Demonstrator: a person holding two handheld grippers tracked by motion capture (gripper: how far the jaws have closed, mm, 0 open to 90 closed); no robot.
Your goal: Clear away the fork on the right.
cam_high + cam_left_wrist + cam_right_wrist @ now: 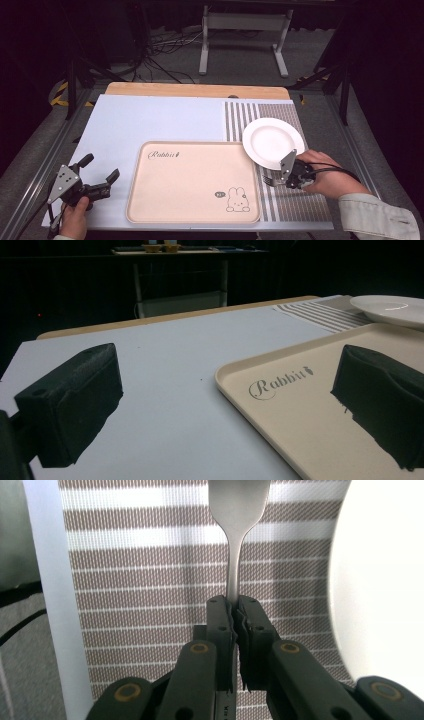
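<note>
Fork gripped at the plate's edge

The right hand-held gripper point(234, 611) clenches a fork point(236, 540) at the plate's point(272, 141) five o'clock; the left hand-held gripper point(102, 171) rests released beside the tray point(192, 182).

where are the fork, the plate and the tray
fork point(234, 575), right gripper view, on its handle just above the shut jaws
plate point(270, 140), high view, on its white centre
tray point(192, 180), high view, on its bare beige middle

light: bright on table point(150, 120) | surroundings: dark | focus: near gripper parts blurred
</note>
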